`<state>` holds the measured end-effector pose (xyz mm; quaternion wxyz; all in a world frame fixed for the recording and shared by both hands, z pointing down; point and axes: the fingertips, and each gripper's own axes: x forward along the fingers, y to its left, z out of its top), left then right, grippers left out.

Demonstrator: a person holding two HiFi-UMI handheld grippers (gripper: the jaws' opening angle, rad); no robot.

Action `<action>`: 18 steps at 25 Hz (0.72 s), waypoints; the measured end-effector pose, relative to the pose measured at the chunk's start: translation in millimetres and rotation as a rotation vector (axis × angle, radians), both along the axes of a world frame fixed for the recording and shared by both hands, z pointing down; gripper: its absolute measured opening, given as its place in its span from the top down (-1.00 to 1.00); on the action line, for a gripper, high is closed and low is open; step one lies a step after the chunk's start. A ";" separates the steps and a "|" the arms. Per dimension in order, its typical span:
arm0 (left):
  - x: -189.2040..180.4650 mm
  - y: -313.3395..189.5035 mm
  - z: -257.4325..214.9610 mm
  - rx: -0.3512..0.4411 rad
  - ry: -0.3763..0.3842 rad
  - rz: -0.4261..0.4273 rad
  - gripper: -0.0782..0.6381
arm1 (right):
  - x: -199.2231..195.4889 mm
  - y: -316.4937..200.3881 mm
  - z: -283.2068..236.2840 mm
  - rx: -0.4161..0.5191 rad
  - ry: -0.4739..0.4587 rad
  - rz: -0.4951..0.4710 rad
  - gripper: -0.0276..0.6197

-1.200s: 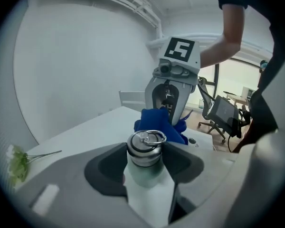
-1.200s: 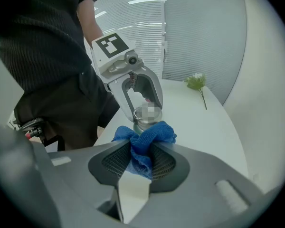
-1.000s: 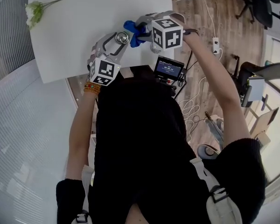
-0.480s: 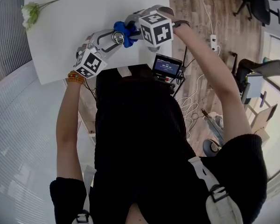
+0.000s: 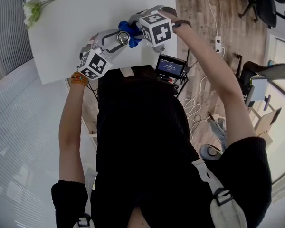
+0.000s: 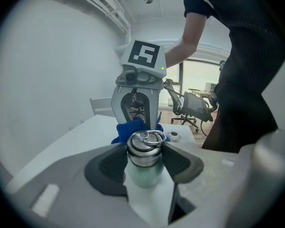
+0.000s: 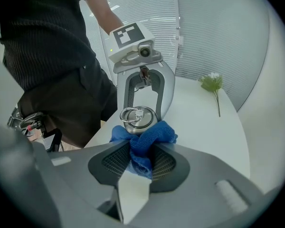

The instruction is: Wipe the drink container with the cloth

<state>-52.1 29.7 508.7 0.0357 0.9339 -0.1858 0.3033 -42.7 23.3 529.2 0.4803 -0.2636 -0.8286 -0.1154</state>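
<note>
With left gripper clamped on steel bottle, rub blue cloth, pinched in right gripper, firmly around cap from 6 o'clock.

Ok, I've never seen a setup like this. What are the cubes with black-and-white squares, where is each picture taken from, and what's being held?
There is no robot: a person holds a two-jaw gripper in each hand, and the marker cubes are parts of those grippers. The head view looks steeply down from a camera on the person's head; the two gripper views come from cameras riding on each gripper, looking along its jaws. The left gripper is closed on a pale green bottle with a steel ring cap. The right gripper pinches a blue cloth, bunched against the bottle below the cap. A flower lies apart on the white table.
</note>
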 end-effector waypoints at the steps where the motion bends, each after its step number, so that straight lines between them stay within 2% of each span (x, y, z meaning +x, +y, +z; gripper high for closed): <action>1: 0.1 0.3 -0.1 -0.001 0.001 0.000 0.11 | 0.1 0.1 0.6 -0.001 0.003 0.000 0.50; 18: 1.9 1.8 -0.4 -0.006 -0.007 0.007 0.11 | 2.9 -2.4 6.7 -0.057 0.032 0.022 0.49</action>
